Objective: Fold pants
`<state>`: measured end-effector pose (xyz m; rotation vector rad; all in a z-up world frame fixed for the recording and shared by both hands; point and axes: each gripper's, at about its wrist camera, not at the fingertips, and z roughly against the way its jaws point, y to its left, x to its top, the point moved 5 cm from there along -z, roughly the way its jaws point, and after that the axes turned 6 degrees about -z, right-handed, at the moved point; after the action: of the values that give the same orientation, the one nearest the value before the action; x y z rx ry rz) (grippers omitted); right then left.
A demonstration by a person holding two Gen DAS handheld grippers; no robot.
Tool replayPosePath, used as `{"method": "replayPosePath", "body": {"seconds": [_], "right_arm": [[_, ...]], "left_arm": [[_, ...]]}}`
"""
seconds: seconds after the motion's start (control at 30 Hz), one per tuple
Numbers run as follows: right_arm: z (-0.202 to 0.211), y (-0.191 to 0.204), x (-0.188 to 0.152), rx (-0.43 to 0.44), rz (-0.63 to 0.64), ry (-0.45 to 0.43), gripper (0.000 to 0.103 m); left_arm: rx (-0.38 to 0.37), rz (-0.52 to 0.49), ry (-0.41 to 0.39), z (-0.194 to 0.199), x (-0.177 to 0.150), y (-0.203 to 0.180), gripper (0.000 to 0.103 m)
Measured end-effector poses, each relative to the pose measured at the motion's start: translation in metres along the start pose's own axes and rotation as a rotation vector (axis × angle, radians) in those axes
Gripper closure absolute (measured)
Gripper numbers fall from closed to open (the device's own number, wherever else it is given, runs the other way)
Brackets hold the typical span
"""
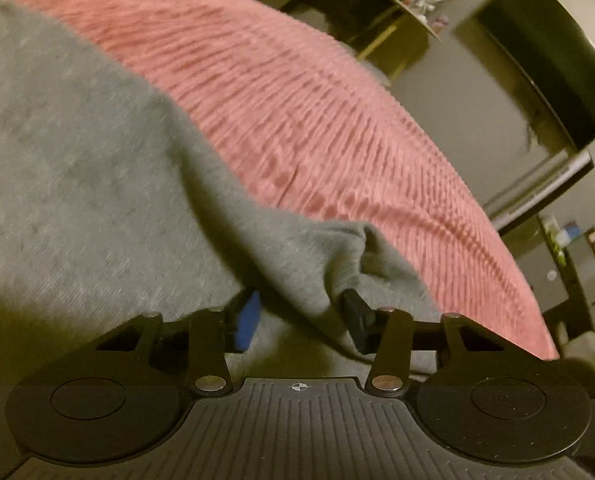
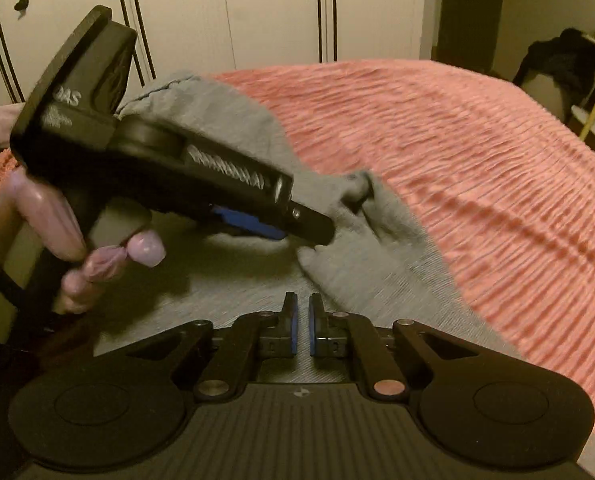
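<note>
Grey pants (image 1: 77, 168) lie on a pink ribbed bedspread (image 1: 317, 112). My left gripper (image 1: 297, 320) has its fingers wide apart, with a ridge of grey cloth and a ribbed cuff (image 1: 349, 264) between them; the cloth drapes over the right finger (image 1: 357, 320). In the right wrist view the left gripper (image 2: 297, 232) is held by a gloved hand (image 2: 77, 240), with its fingers at the cuff fold (image 2: 357, 196) of the pants (image 2: 237, 280). My right gripper (image 2: 303, 330) hovers over the grey cloth, pads nearly together with a thin gap, nothing between them.
The bedspread (image 2: 477, 160) stretches to the right. White wardrobe doors (image 2: 217, 12) stand behind the bed. A dark garment on a chair (image 2: 565, 60) and shelves (image 1: 413, 12) stand at the far side. A dark cabinet (image 1: 537, 72) is at right.
</note>
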<state>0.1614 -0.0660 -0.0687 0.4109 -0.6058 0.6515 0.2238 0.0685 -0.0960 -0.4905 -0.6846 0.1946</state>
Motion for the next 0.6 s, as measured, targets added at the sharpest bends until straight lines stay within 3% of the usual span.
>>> {"method": "replayPosePath", "body": {"seconds": [0.07,0.17,0.2,0.23,0.33,0.43,0.6], "right_arm": [[0.007,-0.014,0.009,0.011,-0.073,-0.024,0.097],[0.020,-0.050,0.028,0.055,-0.309,-0.093,0.094],[0.021,-0.059,0.034,0.072,-0.375,-0.098,0.089],[0.018,-0.066,0.038,0.091,-0.439,-0.093,0.079],[-0.005,-0.074,0.048,0.196,-0.617,-0.029,0.065],[-0.036,-0.077,0.053,0.273,-0.719,0.040,0.061],[-0.065,-0.083,0.053,0.315,-0.843,0.077,0.061]], "left_arm": [[-0.007,0.019,-0.003,-0.002,0.000,0.002,0.052],[0.000,-0.009,-0.004,-0.005,0.000,0.002,0.052],[0.002,-0.009,-0.002,-0.005,0.000,0.003,0.052],[0.003,-0.011,-0.002,-0.006,0.001,0.002,0.052],[-0.001,-0.018,0.000,0.000,-0.001,0.001,0.052],[-0.012,-0.014,0.002,0.000,0.000,0.003,0.052],[-0.023,-0.007,0.014,0.003,0.000,0.007,0.053]]}}
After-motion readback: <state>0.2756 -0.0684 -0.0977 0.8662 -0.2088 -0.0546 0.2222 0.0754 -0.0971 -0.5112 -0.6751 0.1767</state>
